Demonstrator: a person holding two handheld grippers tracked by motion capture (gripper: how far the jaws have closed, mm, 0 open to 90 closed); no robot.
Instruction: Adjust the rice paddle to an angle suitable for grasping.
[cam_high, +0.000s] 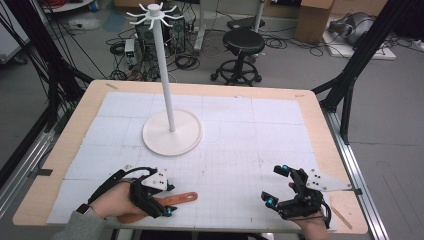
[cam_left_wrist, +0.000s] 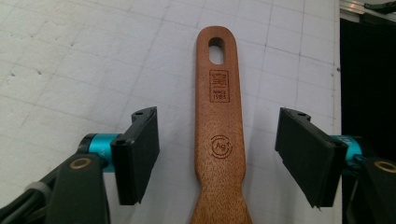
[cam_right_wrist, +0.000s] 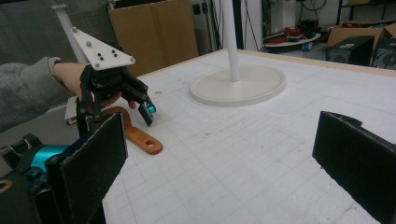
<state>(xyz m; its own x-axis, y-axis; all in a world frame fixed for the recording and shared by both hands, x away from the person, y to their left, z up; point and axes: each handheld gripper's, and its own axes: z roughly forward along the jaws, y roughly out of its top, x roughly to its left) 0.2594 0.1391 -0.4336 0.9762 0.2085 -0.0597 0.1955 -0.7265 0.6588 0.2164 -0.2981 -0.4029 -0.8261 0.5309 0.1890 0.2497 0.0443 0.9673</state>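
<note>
On the near left part of the white gridded table (cam_high: 240, 130), one wooden spatula (cam_left_wrist: 219, 140) lay flat, its handle pointing toward the right gripper (cam_high: 281, 186) and its broad end nearest the person.

Item: spatula, count one. Reddish-brown wood, with a slotted hanging hole at the handle tip and two stamped marks along the shaft. Judged stiff and light, with a smooth finish that might slide a little under hard pads; not fragile. It lay low on the surface, so a hold would likely need the pads brought right down to the table. Best purchase appeared to be the straight, narrow shaft between the round stamp and the widening blade, taken across its width.

Item: left gripper (cam_left_wrist: 219, 158), count one. Jaws straddled the handle, standing part-way apart with a clear gap on each side of the wood; pads were not touching it, nothing held.

Item: right gripper, count one. Jaws stood wide apart and empty, resting over the near right of the table, well apart from the spatula.

Item: white hanging stand (cam_high: 171, 131), count one. Round base, tall thin pole, hooks radiating at the top; stood mid-table, beyond the spatula.

Item: black stool (cam_high: 242, 42), count one, on the floor behind the table.
</note>
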